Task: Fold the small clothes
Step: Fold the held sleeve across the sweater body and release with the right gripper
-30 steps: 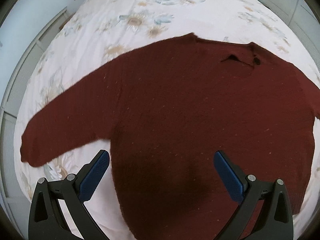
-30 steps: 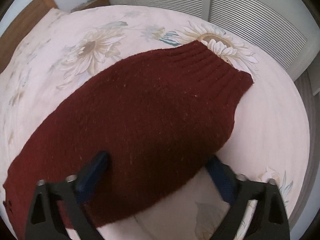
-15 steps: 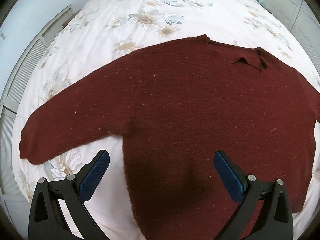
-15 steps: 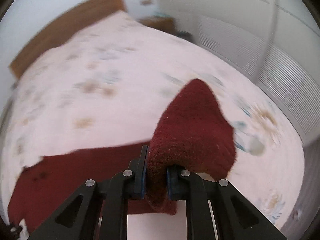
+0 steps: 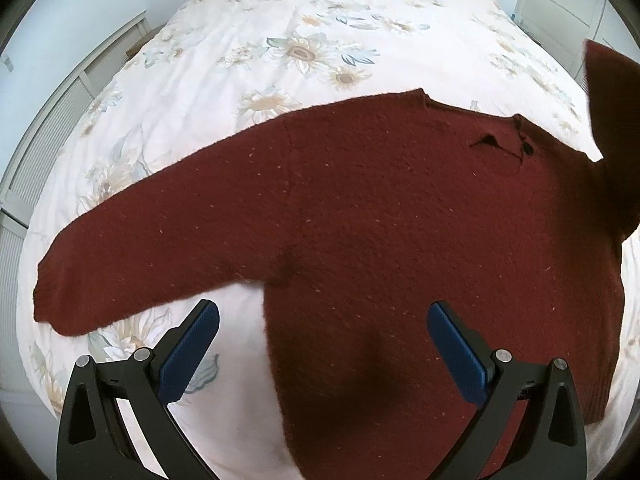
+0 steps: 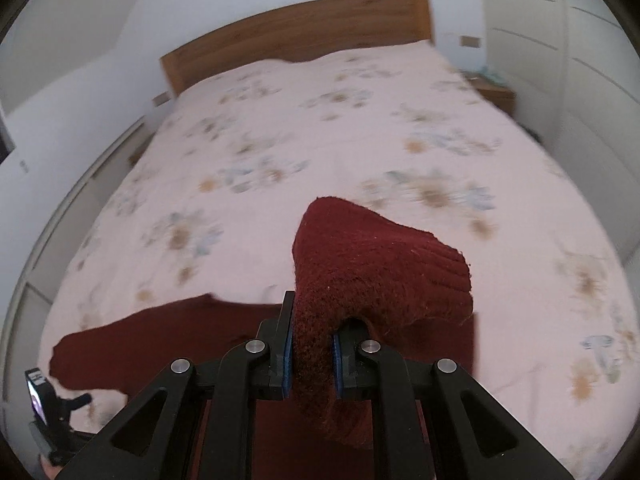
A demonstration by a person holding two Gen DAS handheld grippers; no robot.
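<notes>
A dark red knitted sweater [image 5: 400, 232] lies flat on the bed, its left sleeve [image 5: 132, 264] stretched out to the left. My left gripper [image 5: 320, 344] is open and empty, held above the sweater's lower left body. My right gripper [image 6: 312, 344] is shut on the sweater's right sleeve [image 6: 380, 272] and holds it lifted above the bed; the ribbed cuff hangs past the jaws. The raised sleeve also shows at the right edge of the left wrist view [image 5: 612, 120].
The bed has a white floral cover [image 5: 304, 40] and a wooden headboard [image 6: 296, 44]. White slatted cupboard doors [image 5: 44, 148] run along the left, more white doors [image 6: 592, 60] on the right. The left gripper's body [image 6: 44, 408] shows at the lower left of the right wrist view.
My right gripper has closed on the right sleeve and lifted it off the bed, swinging toward the sweater body. My left gripper has stayed open and backed away a little.
</notes>
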